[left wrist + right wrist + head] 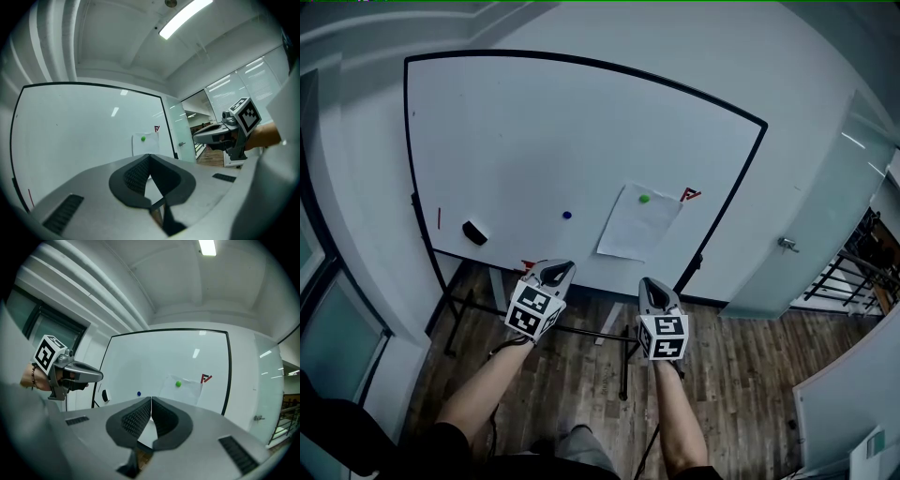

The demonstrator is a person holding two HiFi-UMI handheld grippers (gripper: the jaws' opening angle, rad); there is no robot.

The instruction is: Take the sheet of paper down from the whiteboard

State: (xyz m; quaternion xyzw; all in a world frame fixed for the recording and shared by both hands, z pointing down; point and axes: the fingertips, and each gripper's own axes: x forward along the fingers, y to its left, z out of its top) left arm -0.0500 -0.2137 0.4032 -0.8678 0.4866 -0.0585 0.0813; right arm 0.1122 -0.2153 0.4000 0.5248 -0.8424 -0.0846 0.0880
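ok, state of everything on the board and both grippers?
sheet of paper: up on whiteboard, under green magnet
green magnet: on sheet's top edge
blue magnet: on bare board, holds nothing
eraser: stuck to board
left gripper: shut, empty
right gripper: shut, empty

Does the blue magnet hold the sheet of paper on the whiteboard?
No, a green magnet pins the sheet of paper near its top; the blue magnet sits on bare whiteboard, apart from it.

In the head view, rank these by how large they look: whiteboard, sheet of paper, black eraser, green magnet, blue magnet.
1. whiteboard
2. sheet of paper
3. black eraser
4. green magnet and blue magnet: both tiny dots, too alike to rank.
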